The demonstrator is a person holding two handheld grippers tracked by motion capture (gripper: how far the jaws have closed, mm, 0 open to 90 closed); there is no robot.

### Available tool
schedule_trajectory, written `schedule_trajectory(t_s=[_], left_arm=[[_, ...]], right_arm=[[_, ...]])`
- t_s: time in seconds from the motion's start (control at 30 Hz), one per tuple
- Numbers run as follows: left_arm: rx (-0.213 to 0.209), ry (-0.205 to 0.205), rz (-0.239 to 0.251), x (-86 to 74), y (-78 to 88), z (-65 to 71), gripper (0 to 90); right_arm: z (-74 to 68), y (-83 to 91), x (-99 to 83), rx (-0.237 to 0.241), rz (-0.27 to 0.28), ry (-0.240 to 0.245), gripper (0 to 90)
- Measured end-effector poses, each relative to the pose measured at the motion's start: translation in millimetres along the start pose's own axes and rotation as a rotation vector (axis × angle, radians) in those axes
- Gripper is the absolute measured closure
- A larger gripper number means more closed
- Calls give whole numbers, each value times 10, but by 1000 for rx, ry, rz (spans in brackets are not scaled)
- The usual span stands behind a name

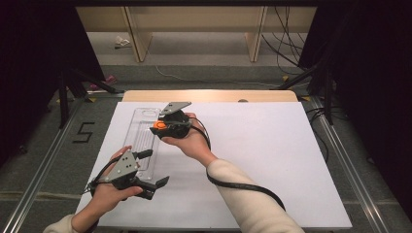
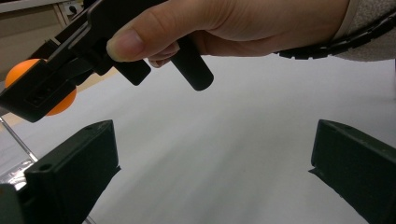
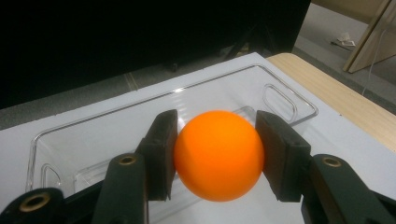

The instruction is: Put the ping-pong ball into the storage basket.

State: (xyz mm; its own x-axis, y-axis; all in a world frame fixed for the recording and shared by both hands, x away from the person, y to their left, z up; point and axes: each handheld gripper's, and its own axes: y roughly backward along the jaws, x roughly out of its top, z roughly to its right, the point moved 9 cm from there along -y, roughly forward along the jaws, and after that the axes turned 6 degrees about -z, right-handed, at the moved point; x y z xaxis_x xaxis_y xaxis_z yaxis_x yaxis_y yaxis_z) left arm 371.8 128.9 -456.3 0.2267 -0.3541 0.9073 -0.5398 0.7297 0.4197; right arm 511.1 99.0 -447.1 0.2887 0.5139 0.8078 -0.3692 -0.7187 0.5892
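**Orange ball clamped above clear tray**

Pinched on both sides between the black pads (image 3: 161,154) of the right gripper (image 3: 217,156): a smooth, matte, bright orange round ball (image 3: 217,154) (plain, with no marking visible). Held up over the near end of a long, clear plastic rectangular tray (image 3: 289,100) with slotted handles. Resting under it, a white sheet (image 1: 252,160) covering a light wooden table (image 1: 209,95). Lower on the sheet, beside the tray's other end, the left gripper (image 1: 153,167), jaws spread wide with nothing between.
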Motion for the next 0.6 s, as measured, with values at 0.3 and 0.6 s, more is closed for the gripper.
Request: schedule_trajectory(t_s=[0.3,0.6], left_arm=[[0,-2,0,0,-1,2,1],[0,-4,0,1,0,3,2]], right_arm=[[3,-36,29,5,-4,3,516],[-8,-94,48,9,-8,4,516]])
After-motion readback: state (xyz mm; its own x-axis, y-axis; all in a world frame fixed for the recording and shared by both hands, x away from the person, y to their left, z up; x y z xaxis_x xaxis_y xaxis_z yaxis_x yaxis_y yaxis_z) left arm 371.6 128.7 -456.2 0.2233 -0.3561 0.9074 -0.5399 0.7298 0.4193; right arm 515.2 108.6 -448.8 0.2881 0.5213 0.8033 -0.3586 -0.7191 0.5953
